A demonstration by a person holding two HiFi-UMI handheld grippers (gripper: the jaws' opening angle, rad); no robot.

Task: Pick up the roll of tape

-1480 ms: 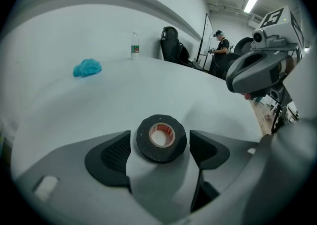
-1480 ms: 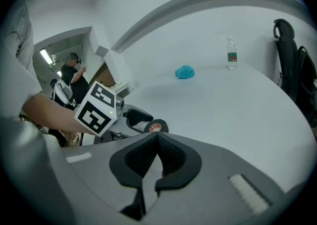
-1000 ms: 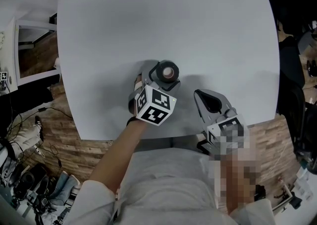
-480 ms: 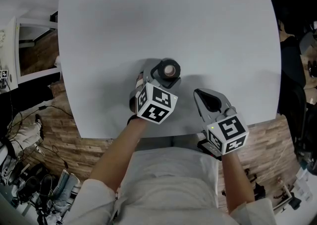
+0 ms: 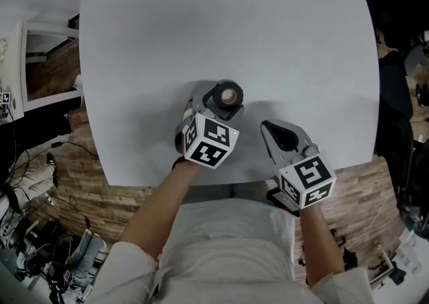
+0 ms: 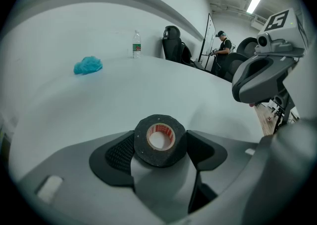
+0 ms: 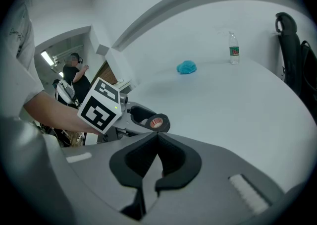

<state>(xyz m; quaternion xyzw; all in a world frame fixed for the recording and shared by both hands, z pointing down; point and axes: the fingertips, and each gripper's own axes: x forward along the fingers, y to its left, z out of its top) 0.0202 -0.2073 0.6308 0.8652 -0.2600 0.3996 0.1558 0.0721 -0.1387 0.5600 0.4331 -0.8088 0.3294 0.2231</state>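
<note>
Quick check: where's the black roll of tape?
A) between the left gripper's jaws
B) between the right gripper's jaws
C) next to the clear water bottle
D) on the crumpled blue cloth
A: the left gripper view shows the black roll of tape between the jaws of the left gripper, which have just been closing onto its sides; the right gripper has its jaws together on nothing.

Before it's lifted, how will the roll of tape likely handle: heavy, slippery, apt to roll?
The roll of tape is a thick black winding on a hollow core, so probably stiff and fairly light. Its matte surface should grip rather than slip. Being round, it could roll if dropped on edge.
</note>
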